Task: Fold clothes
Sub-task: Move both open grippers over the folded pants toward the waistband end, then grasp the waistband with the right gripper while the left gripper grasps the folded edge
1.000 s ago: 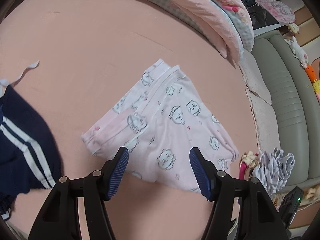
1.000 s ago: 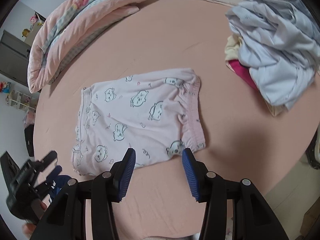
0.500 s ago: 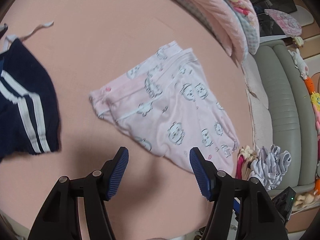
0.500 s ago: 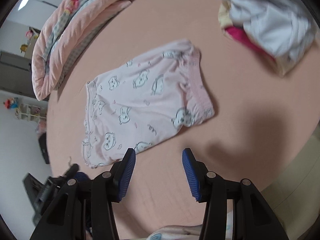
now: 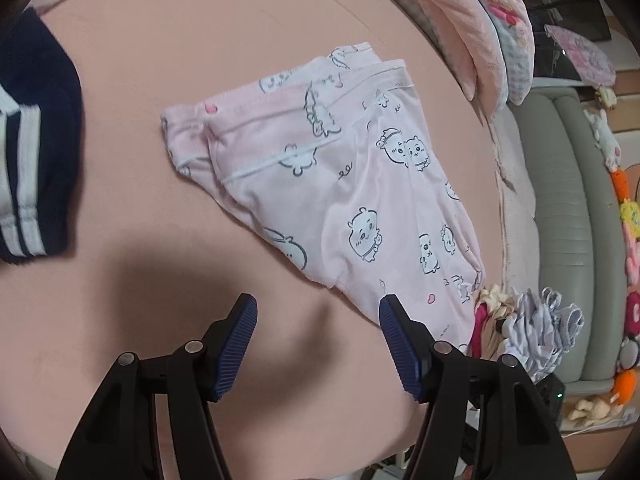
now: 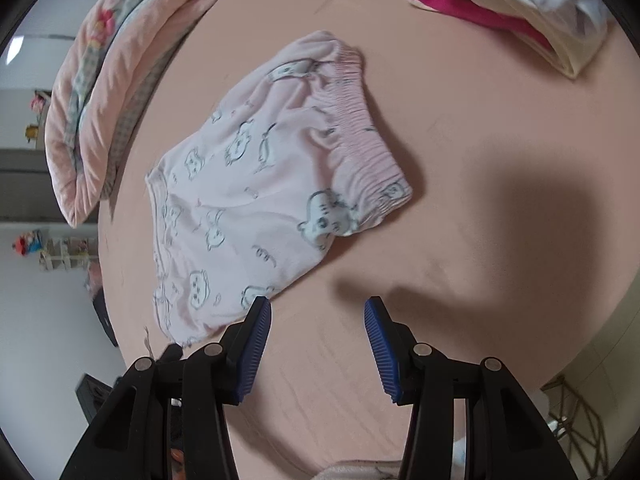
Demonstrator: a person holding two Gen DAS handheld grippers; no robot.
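Your pink shorts (image 5: 340, 184) lie flat on the peach bed sheet (image 5: 200, 60), folded in half lengthwise: cartoon animal print, white piping along the leg hems, gathered elastic waistband (image 6: 360, 128) at one end. Your left tool (image 5: 318, 312) hovers above the sheet just short of the shorts' near edge, fingers spread, holding nothing. Your right tool (image 6: 318, 314) is likewise spread and empty, its left finger (image 6: 256, 336) over the hem corner. Navy striped garment (image 5: 32, 140) lies well apart.
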